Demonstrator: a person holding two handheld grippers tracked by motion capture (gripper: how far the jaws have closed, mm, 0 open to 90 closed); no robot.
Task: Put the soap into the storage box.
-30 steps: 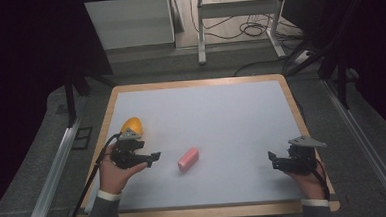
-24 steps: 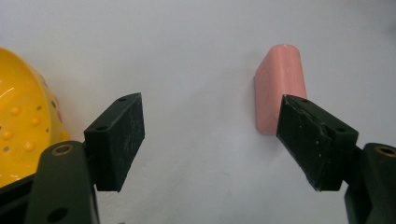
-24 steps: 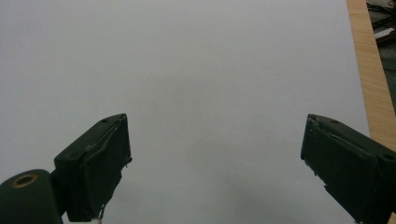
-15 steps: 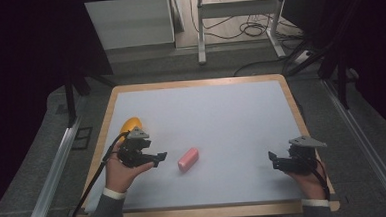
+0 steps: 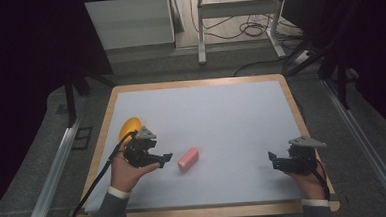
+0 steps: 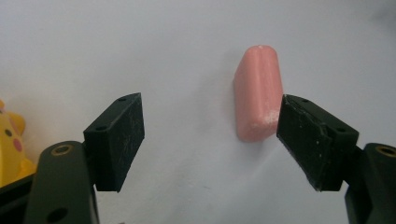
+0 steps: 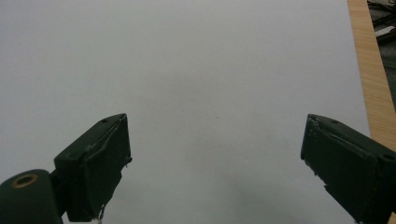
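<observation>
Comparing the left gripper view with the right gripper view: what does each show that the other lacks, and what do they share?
Left gripper view alone: the pink block lying on the white table surface beside the right-hand jaw of the left tongs, plus a yellow toy at the edge. Right gripper view alone: the table's wooden rim beyond the right tongs. Shared: open black jaws over the white surface, gripping nothing.

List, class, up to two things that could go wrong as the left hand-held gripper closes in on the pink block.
1. In the left gripper view the pink block sits off-centre, close to one jaw of the open left hand-held gripper; closing now might nudge or spin it rather than grip it.
2. The yellow toy lies just behind that hand; a backward swing or the trailing cable could knock it toward the table edge.
</observation>
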